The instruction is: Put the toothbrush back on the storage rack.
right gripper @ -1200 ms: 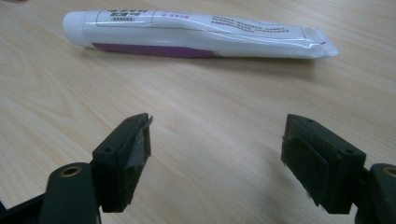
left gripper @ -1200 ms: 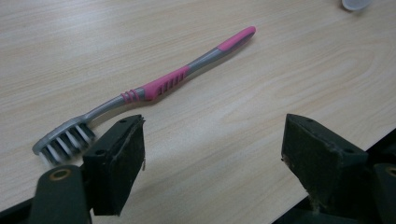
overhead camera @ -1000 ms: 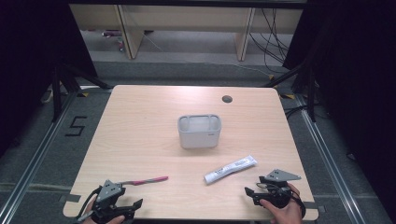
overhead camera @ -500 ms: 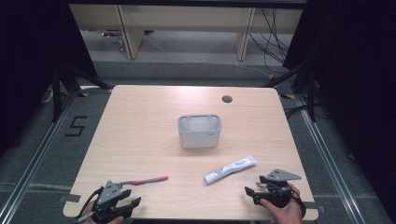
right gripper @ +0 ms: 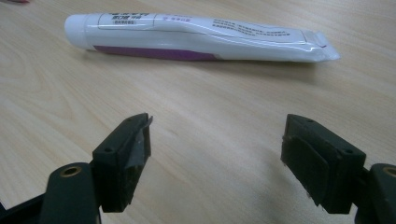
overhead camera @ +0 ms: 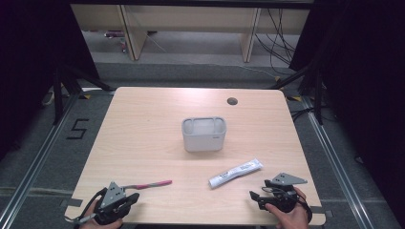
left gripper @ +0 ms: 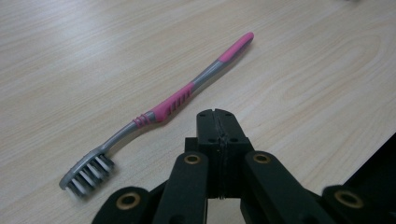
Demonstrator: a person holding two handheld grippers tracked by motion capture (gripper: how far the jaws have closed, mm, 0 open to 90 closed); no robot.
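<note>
— So, what has the left gripper (left gripper: 217,114) just done?
— Its jaws have just been closing and now meet with nothing between them; the toothbrush (left gripper: 163,108) lies just beside them on the worktop (overhead camera: 143,138), untouched.
— And the right gripper (right gripper: 217,154)?
— Wide open, empty, short of the tube (right gripper: 196,38). Beyond both stands the bin (overhead camera: 203,134). I'd judge no pickup has started.

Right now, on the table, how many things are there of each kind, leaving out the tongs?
Toothbrush: 1, pink and grey, near the left front
Toothpaste tube: 1, white, near the right front
Grey container: 1, at the middle of the table
Total: 3
</note>
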